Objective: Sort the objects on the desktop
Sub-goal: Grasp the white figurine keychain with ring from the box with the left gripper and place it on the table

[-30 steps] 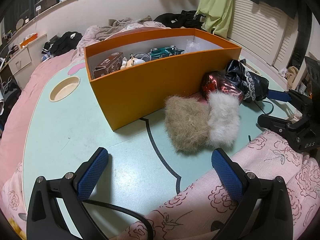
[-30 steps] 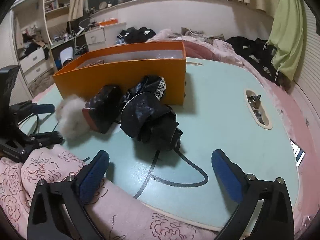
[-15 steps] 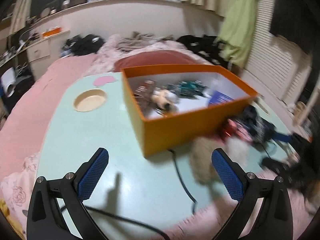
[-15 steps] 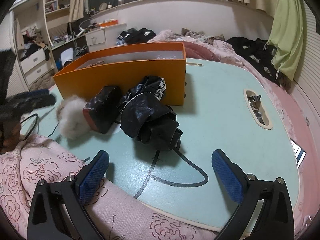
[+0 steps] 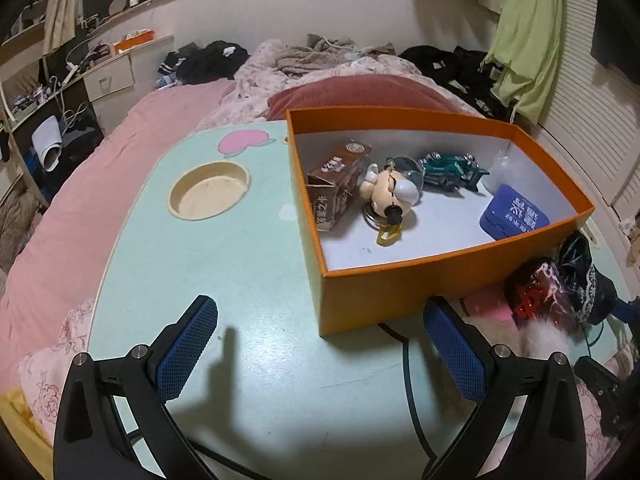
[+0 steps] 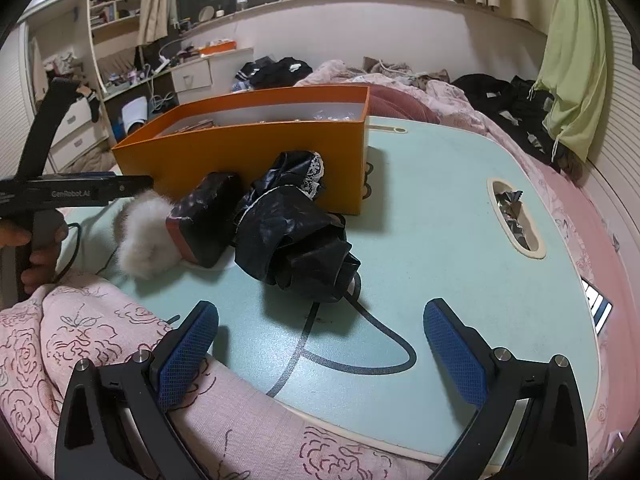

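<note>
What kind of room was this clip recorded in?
Most likely a lived-in bedroom: a pale green lap table sits on a bed with pink bedding, clothes are heaped by the wall, and a cluttered desk with drawers stands at the side.

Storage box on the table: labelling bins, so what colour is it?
Orange box outside, white inside; the left wrist view shows it best.

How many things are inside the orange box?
5: brown carton left, big-headed doll keychain middle, teal toy car behind, clear bag back-right, blue tin right. Others may hide.
</note>
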Demonstrator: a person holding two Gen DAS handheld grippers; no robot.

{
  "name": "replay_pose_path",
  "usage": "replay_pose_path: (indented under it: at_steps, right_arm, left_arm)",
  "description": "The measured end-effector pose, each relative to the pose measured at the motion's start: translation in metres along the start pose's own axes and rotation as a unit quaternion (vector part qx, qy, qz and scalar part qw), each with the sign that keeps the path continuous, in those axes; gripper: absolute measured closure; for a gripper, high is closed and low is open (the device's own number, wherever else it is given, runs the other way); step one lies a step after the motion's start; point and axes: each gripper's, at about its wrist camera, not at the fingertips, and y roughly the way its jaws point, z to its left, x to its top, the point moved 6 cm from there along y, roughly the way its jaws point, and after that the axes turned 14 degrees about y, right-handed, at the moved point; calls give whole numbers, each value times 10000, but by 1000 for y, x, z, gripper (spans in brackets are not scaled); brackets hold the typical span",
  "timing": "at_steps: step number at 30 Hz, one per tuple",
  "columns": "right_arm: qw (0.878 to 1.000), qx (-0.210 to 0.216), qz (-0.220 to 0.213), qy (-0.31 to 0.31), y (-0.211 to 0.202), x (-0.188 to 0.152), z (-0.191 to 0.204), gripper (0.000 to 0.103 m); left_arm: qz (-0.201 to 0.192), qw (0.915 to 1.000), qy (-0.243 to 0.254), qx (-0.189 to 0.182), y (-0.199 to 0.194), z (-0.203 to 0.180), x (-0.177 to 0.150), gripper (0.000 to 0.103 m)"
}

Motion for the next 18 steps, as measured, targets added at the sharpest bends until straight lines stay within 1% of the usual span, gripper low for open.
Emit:
replay_pose_path:
  at_steps: [3,7,8,10,13,15,16,17,18]
  right_arm:
    - [10000,2,-2,2,0,0,-1,0]
    - [10000,-1,-4,0,0,0,0,0]
    - [10000,1,-5,2,0,0,0,0]
    - [10000,0,-5,2,0,0,0,0]
    - [10000,2,-6,4,0,0,0,0]
    - [10000,-1,-7,2,-1,-1,2,0]
    - [10000,-1,-8,3,-1,-1,2,0]
    - [10000,0,-9,3,-1,-1,2,0]
    - [10000,1,-10,3,-1,-1,2,0]
  left_arm:
    - [-108,9999,-71,-5,-8,3,-3,0]
    - [-405,9989,-68,-220,-30,0,-1,0]
    - [-455,9986,-62,-281,-35,-2,1,2]
    - [-567,9973,-46,-466,-46,-4,12,8]
    - [-656,9954,-15,-702,-54,-10,37,21]
    - [-559,9948,66,-850,-50,-16,58,40]
    - [-488,9951,105,-856,-47,-18,63,46]
    - [-360,9953,190,-875,-39,-23,73,55]
    - [-260,9952,258,-908,-31,-26,79,61]
